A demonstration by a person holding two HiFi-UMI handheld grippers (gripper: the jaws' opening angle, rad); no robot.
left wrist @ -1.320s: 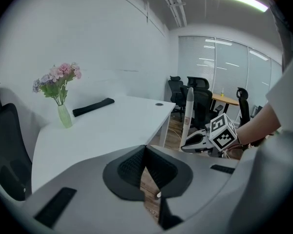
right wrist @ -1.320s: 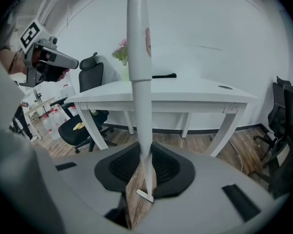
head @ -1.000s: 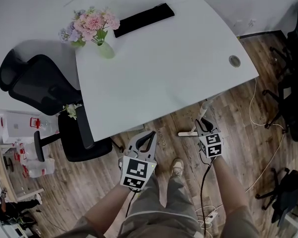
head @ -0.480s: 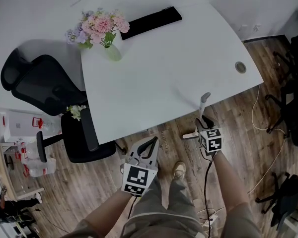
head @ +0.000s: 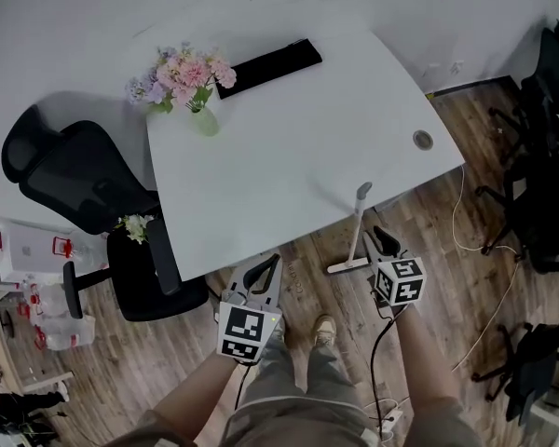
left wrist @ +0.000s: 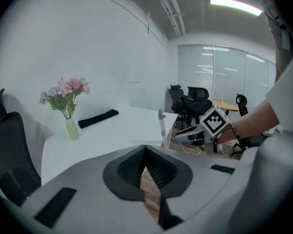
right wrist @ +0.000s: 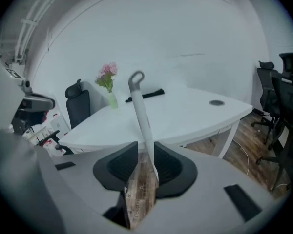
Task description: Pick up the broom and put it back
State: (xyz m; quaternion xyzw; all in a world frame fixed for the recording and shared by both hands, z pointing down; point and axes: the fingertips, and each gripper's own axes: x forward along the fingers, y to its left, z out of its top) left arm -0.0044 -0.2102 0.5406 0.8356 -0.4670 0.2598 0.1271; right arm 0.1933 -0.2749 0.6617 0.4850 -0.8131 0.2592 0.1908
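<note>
White filled most of the head view: a broad tabletop (head: pixel 289 156) ran from the upper left towards the right edge, with wood-plank floor (head: pixel 429 259) showing below it. On the tabletop's upper left part we saw a pale vase of pink flowers (head: pixel 191 77), and just to its right a long black pad (head: pixel 265 66) lay flat. A round cable port (head: pixel 422 140) sat near the tabletop's right corner. A black office chair (head: pixel 74 170) stood at the left of the frame, close beside the tabletop.

The broom (head: pixel 356 236) stood just right of the frame's centre. Its pale head was on the floor and its thin white handle rose to the tabletop's lower edge; we could not tell whether it touched that edge.

The right gripper (head: pixel 380 240) hovered just to the right of the handle. In the right gripper view the handle ran up through the gap between the jaws, close along the pad at the picture's right. The other pad stood clear of it, so we read this gripper as released, not clamped on the broom.

The left gripper (head: pixel 264 273) was at lower centre-left, well apart from the broom. Its jaw tips met, with nothing between them. More black chairs (head: pixel 540 184) crowded the right edge.
</note>
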